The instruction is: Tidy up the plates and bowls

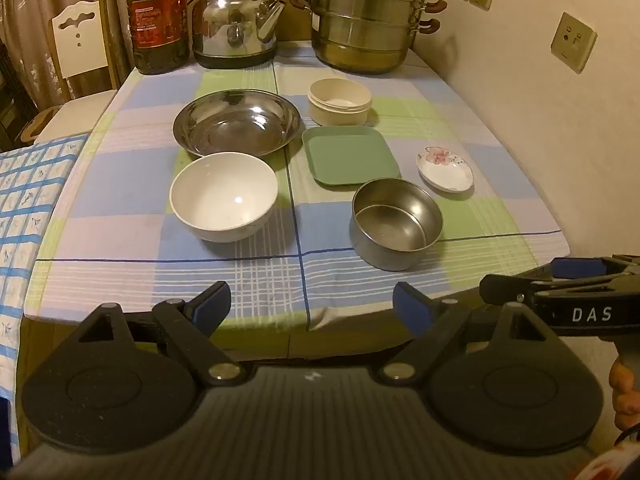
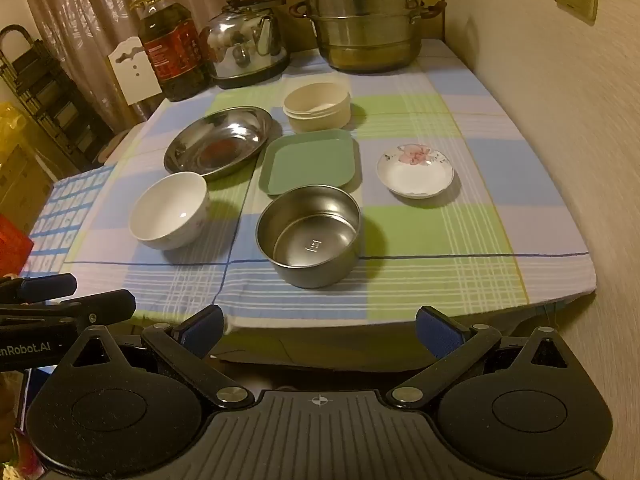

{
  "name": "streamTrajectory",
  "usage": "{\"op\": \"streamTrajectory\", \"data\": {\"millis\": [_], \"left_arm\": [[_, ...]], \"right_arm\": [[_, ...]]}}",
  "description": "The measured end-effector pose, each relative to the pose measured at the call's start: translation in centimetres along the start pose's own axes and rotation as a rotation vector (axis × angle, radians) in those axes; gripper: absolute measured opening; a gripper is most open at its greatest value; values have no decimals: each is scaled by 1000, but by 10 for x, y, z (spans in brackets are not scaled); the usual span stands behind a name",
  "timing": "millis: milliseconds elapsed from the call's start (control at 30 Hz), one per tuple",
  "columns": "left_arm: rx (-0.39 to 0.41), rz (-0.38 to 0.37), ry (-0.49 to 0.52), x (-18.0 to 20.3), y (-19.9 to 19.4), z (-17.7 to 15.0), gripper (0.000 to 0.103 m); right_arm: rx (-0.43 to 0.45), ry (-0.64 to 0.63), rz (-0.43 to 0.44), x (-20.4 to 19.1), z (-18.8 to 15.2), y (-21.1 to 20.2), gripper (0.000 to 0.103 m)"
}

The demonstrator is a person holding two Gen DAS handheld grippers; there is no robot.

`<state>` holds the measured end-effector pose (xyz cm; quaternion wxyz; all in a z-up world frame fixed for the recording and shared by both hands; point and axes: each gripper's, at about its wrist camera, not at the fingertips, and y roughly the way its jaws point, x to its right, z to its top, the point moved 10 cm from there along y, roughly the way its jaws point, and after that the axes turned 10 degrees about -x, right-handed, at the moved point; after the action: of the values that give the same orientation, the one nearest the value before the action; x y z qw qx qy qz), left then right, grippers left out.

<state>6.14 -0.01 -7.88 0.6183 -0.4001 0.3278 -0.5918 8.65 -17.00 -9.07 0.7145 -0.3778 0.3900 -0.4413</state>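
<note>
Steel, ceramic and plastic dishes lie spread on the checked tablecloth point(image 1: 132, 208), none stacked yet. Seen from the left wrist view, with the green plate point(image 1: 350, 156) as the clock's centre: the wide steel plate point(image 1: 237, 122) sits at 9 o'clock, the cream bowl point(image 1: 340, 102) at 12, the flowered saucer point(image 1: 445, 169) at 3, the steel bowl point(image 1: 397, 224) at 5 with its rim just at the green plate's corner, and the white bowl point(image 1: 224, 196) at 8.

Both tools hang short of the table's near edge, touching nothing. The left gripper point(image 1: 312, 306) has its jaws spread wide and empty; the right gripper point(image 2: 319, 327) likewise.

Handling, as I judge it: the white bowl and saucer look ceramic, so stiff, glazed-slippery and liable to chip; pinch each across the rim, one finger inside. The steel pieces look light, rigid and slick, again best taken at the rim wall. The green plate seems light plastic with a low lip, giving little to grip except that edge.
</note>
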Motion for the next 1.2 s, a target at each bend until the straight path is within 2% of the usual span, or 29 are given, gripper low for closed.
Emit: {"op": "streamTrajectory", "data": {"millis": [1200], "left_arm": [[-22,1,-4,1,9,3,87]], "right_arm": [[0,2,4,3,8,3,102]]}}
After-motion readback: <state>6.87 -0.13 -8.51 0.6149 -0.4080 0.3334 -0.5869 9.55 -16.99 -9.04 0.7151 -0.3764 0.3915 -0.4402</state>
